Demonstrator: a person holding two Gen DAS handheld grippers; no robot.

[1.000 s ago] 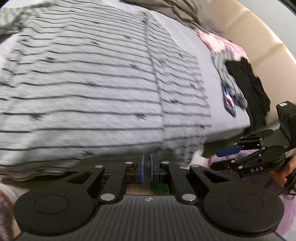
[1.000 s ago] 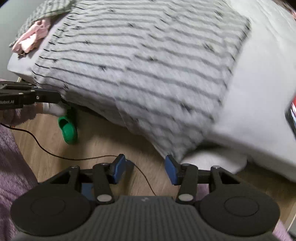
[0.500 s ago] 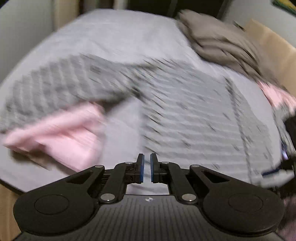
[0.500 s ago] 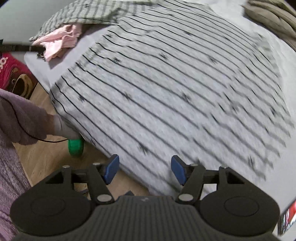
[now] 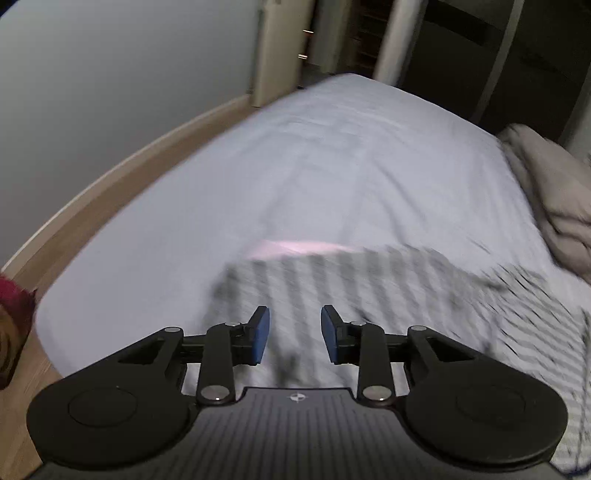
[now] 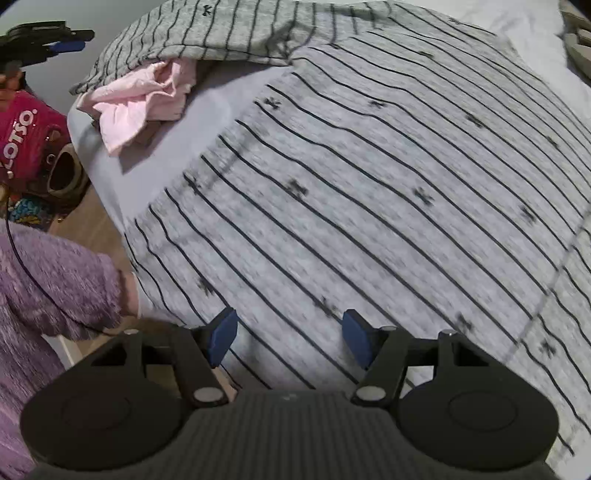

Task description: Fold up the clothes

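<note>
A grey shirt with thin black stripes [image 6: 369, 177] lies spread over the pale bed sheet [image 6: 207, 122]. One sleeve [image 6: 207, 33] is folded back over a crumpled pink garment [image 6: 144, 99]. My right gripper [image 6: 290, 332] hovers open above the shirt's near hem, nothing between its blue pads. In the left wrist view the striped sleeve [image 5: 351, 284] is blurred, with the pink garment [image 5: 291, 245] peeking out behind it. My left gripper [image 5: 294, 334] is over that sleeve, its jaws opening, nothing between them. The left gripper [image 6: 44, 37] also shows at the right wrist view's top left.
A beige folded blanket [image 5: 546, 184] sits at the bed's right side. A wooden bed frame [image 5: 110, 184] runs along the grey wall. On the floor stands a pink bag [image 6: 26, 125]. A purple sleeve [image 6: 51, 288] reaches in at the left.
My left gripper swung away from the shirt's hem to the far sleeve and opened. My right gripper widened and moved in from the floor side over the shirt's hem.
</note>
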